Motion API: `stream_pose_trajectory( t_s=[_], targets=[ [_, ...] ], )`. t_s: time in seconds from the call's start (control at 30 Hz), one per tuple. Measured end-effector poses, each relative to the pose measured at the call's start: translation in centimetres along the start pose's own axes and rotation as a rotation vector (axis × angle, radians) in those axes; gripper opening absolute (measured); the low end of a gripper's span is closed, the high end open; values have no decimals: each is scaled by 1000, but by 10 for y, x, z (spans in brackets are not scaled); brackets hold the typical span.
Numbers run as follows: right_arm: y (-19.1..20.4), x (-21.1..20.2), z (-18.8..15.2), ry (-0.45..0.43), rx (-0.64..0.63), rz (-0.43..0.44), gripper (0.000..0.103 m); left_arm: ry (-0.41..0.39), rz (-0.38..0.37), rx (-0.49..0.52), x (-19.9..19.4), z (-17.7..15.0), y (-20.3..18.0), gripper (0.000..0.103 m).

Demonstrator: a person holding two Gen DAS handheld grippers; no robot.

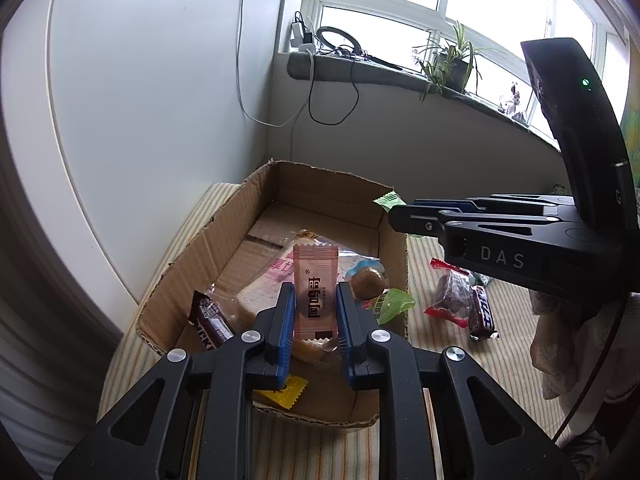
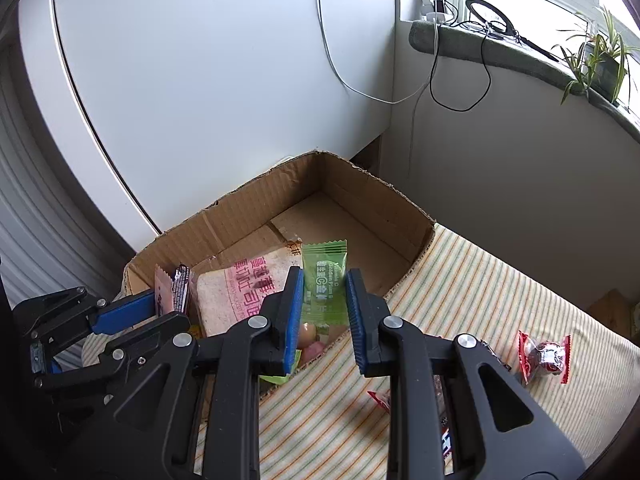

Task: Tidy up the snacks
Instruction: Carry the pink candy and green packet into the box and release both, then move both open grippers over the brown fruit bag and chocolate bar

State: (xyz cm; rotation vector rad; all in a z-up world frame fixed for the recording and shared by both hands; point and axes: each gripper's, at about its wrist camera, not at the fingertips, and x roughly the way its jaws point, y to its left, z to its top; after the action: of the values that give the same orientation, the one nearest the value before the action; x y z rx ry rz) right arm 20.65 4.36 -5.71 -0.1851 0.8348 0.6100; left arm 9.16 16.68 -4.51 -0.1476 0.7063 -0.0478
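An open cardboard box (image 1: 192, 256) (image 2: 360, 184) sits on a striped cloth. My left gripper (image 1: 315, 312) is shut on a pink snack packet (image 1: 314, 280), held upright over the near end of the box. My right gripper (image 2: 325, 304) is shut on a green snack packet (image 2: 323, 276) over the box's right wall; its tip shows in the left wrist view (image 1: 389, 201). Inside the box lie a wrapped bread slice (image 2: 236, 296), a brown chocolate bar (image 1: 210, 320), a round brown sweet (image 1: 366, 282) and a yellow packet (image 1: 286, 394).
On the striped cloth (image 2: 480, 280) right of the box lie red-wrapped sweets (image 1: 450, 292) (image 2: 544, 356) and a dark chocolate bar (image 1: 484, 312). A white wall panel stands behind the box. A window sill with cables and a plant (image 1: 448, 60) is at the back.
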Motion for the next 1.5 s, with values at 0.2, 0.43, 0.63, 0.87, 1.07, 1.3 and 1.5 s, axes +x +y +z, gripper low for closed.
stream_pose_trajectory(
  t_s=[0.2, 0.43, 0.63, 0.87, 1.07, 1.3, 1.5],
  targets=[
    [2, 15, 3, 11, 3, 15, 23, 7, 13, -8, 4, 1, 6, 19],
    [5, 11, 5, -17, -4, -3, 62, 9, 29, -25, 5, 2, 10, 35],
    [2, -6, 4, -43, -7, -6, 65, -1, 34, -24, 1, 2, 7, 41],
    [-16, -36, -8, -74, 12, -24, 71, -11, 22, -29, -3, 2, 0, 41],
    [-53, -68, -29, -96, 54, -66, 72, -8, -26, -14, -5, -1, -17, 41],
    [-103, -92, -67, -76, 135, -117, 72, 14, -90, 19, 1, -4, -53, 41],
    [-133, -98, -96, -42, 215, -109, 72, 40, -126, 63, 12, -6, -83, 41]
  ],
)
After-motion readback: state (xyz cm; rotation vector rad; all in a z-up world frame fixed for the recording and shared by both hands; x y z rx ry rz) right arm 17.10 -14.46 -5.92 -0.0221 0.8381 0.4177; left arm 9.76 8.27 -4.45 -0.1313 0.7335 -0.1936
